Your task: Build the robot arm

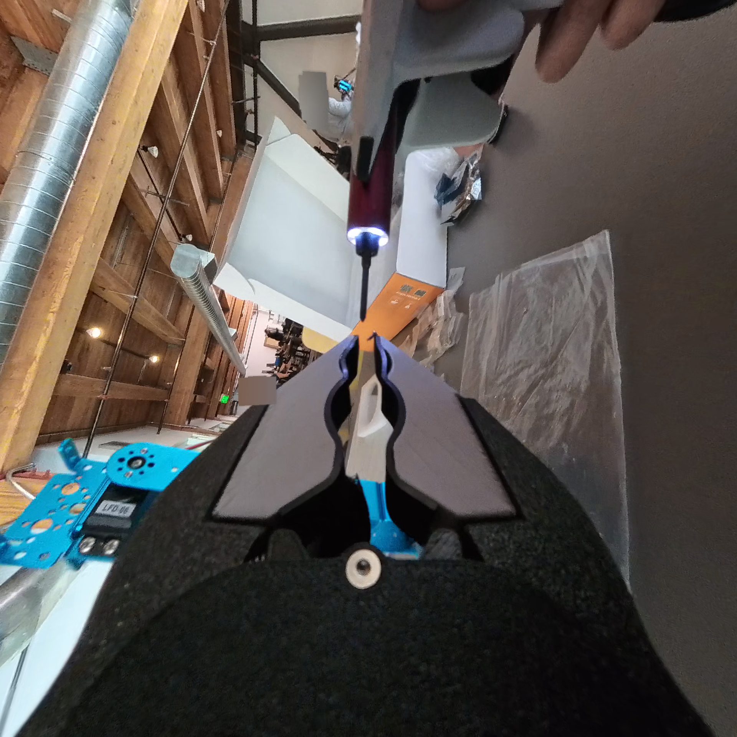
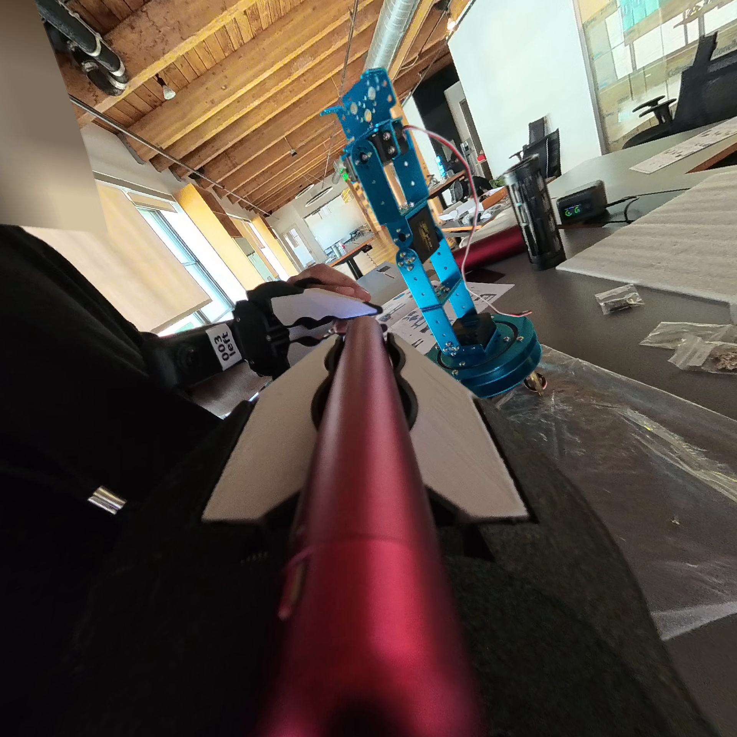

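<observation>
Left hand-held gripper [image 1: 366, 339]: clamped on small white plastic piece [image 1: 370, 426] with blue metal part [image 1: 385, 518] behind it, centre of left wrist frame. Bit of red electric screwdriver [image 1: 369, 199] pointing at the fingertips from above, apart from them, ring light on.

Right hand-held gripper [image 2: 365, 335]: clamped on the red electric screwdriver [image 2: 359, 478], running from bottom centre up to mid-frame. Left hand-held gripper [image 2: 339, 315] just beyond its tip, left of centre.

Blue robot arm kit [image 2: 418, 247] upright on grey worktop [image 2: 598, 399], right of centre, round base on clear plastic sheet [image 2: 598, 438]. Small parts bags [image 2: 686, 347] at right edge.
</observation>
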